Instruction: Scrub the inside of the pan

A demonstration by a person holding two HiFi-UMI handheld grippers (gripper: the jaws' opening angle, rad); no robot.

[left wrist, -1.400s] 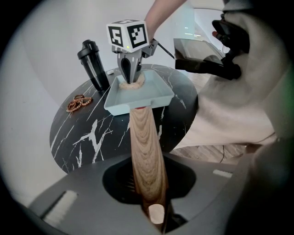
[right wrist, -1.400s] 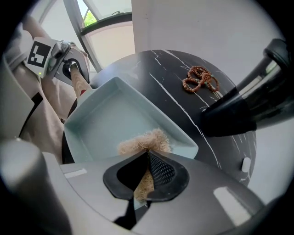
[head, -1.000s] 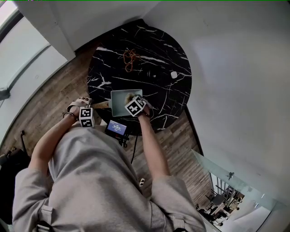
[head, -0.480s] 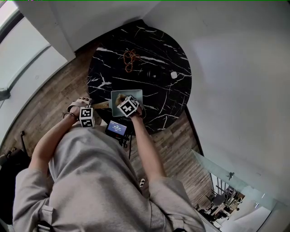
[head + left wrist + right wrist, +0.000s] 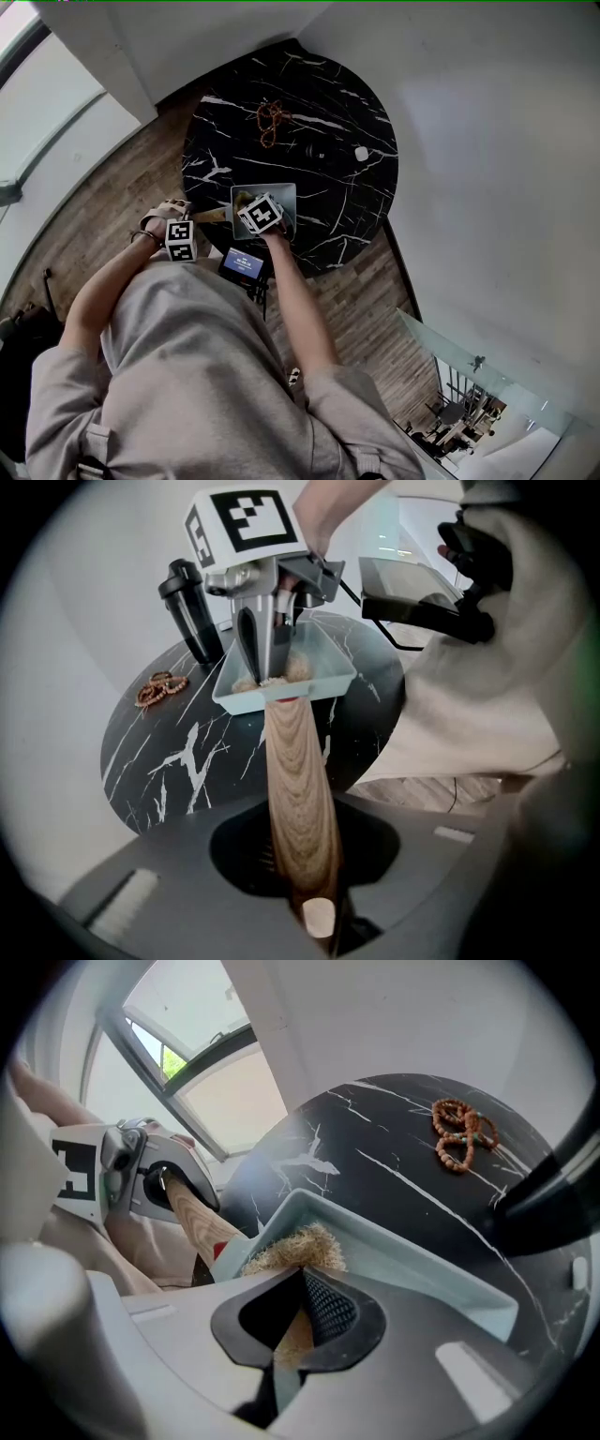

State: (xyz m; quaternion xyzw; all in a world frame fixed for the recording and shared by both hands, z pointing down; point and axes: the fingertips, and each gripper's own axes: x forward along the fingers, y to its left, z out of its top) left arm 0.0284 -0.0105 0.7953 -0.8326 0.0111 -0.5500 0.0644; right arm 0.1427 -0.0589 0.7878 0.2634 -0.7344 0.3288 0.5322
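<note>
My left gripper [image 5: 307, 878] clamps the tapered wooden handle [image 5: 298, 780] of the pale blue-green rectangular pan [image 5: 326, 673], which sits just ahead of its jaws on the round black marble-patterned table [image 5: 347, 112]. My right gripper [image 5: 298, 1321], pointing down into the pan, pinches a tan fibrous scrubbing pad [image 5: 295, 1246] at the handle-end wall. Brown beaded bracelets [image 5: 459, 1133] lie well beyond it.

In the head view the right gripper [image 5: 255, 210] is covering most of the inside of the pan [image 5: 284, 192] and nearly all of the scrubber [image 5: 242, 199]. In the left gripper view the near end of the wooden handle [image 5: 295, 761] is disappearing between the jaws of the left gripper [image 5: 305, 883]. A white speck [image 5: 361, 154] on the table [image 5: 225, 131] is showing too small to identify.
</note>
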